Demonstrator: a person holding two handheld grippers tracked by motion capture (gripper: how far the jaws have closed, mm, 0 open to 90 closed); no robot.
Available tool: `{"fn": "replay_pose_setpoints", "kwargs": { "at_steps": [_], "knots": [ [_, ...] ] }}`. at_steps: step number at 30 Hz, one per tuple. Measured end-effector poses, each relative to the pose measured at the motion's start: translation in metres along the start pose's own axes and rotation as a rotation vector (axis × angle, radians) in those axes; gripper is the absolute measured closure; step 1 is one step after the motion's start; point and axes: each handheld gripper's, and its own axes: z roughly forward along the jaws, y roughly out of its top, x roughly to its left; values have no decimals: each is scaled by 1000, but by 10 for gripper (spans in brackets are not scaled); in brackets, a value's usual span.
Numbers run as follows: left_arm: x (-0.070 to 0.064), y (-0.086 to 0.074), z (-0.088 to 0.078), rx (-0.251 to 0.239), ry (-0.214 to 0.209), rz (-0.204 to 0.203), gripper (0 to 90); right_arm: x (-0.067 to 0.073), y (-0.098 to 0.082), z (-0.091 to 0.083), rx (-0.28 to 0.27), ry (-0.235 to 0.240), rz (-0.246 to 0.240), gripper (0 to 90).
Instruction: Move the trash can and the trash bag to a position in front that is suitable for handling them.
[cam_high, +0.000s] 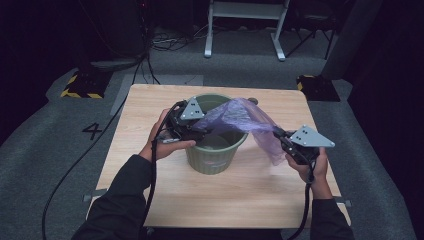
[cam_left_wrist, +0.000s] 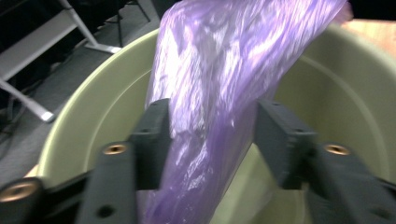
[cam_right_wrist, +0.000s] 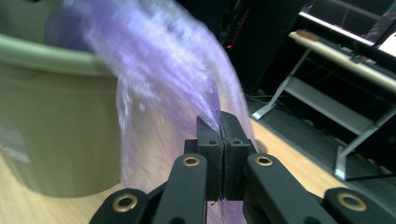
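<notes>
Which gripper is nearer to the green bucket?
Left. The left gripper hangs over the green bucket rim; the right gripper is beside it, apart, pinching the purple bag.

Purple bag (cam_high: 240, 117) across green bucket (cam_high: 216, 155) mouth.

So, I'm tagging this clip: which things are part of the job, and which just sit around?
In the job: purple bag, green bin, left gripper, right gripper.
Lying about: white frame, floor cables, number 4.
</notes>
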Motion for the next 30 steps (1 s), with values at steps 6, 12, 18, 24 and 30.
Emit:
{"fn": "replay_pose_setpoints", "kwargs": {
  "at_steps": [6, 12, 18, 24, 30],
  "knots": [
    [-9, 0, -5, 3, 12, -1, 293, -12, 11, -13, -19, -24, -2, 890],
    [-12, -10, -27, -57, 41, -1, 217, -10, 26, -9, -25, -20, -41, 888],
    [-23, -31, -51, -110, 59, -27, 184, -6, 38, 1, -26, -14, -68, 888],
    [-37, -60, -71, -139, 103, -34, 173, -1, 44, 11, -20, 2, -85, 888],
    [-43, -102, -72, -113, 105, -73, 155, 2, 52, 15, -20, 7, -101, 889]
  ]
}}
